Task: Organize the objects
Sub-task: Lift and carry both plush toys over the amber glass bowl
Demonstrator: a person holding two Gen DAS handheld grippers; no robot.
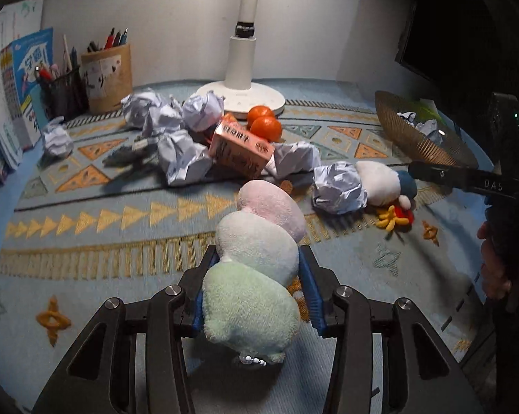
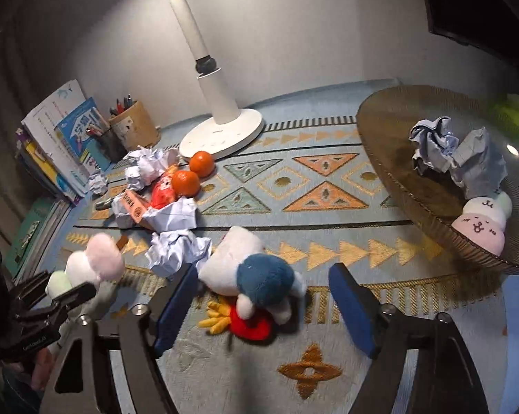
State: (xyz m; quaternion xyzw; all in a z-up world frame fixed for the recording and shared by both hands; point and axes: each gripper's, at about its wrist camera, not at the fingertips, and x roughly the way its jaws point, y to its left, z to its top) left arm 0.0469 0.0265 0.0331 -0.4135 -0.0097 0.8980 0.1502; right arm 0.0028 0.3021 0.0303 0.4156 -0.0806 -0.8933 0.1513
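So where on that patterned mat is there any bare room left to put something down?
Free: the mat between the lamp base and the brown basket, and the near strip around the orange cross motif. Also the left stretch by the triangle row. Crowded: the crumpled paper, pink carton and oranges, plus the white-and-blue plush.

Crumpled paper balls (image 1: 176,138) crowd the lamp base (image 1: 240,98); the near rug (image 1: 87,276) lies open.

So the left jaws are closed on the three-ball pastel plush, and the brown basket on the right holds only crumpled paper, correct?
Not quite. The left gripper does clamp the pastel plush, but the right wrist view shows the brown basket also holds a second pastel plush beside the crumpled paper.
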